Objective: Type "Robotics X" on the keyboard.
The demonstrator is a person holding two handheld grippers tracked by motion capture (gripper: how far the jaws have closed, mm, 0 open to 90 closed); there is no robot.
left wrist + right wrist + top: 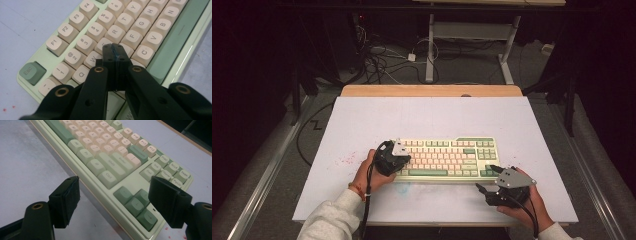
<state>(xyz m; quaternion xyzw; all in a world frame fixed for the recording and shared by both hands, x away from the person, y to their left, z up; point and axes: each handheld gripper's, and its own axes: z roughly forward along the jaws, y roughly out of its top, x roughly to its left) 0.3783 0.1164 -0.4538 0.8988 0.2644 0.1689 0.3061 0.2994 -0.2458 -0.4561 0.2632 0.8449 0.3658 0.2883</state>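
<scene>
The left hand-held gripper (115, 47) has its two black jaws pressed together with nothing between them, and their joined tips sit down on the cream keys of the keyboard (140, 27), just where the E and D keys lie, with the W key to one side of the tips and the C key to the other; whether the tips actually press a key cannot be told. Beyond the tips run the R, T and number keys, and off to the side of the jaws sits the green Esc key (32, 72) at the keyboard's corner. In the high view this left hand-held gripper (393, 161) rests over the keyboard's near left end, held by the person's left hand (367, 175). The right hand-held gripper (113, 200) is spread wide, its jaws apart and holding nothing, with the keyboard's arrow keys (136, 202) showing in the gap between them. In the high view it (487, 179) hovers just off the keyboard's near right corner, above the white bench (362, 120), gripped by the right hand (527, 202)
</scene>
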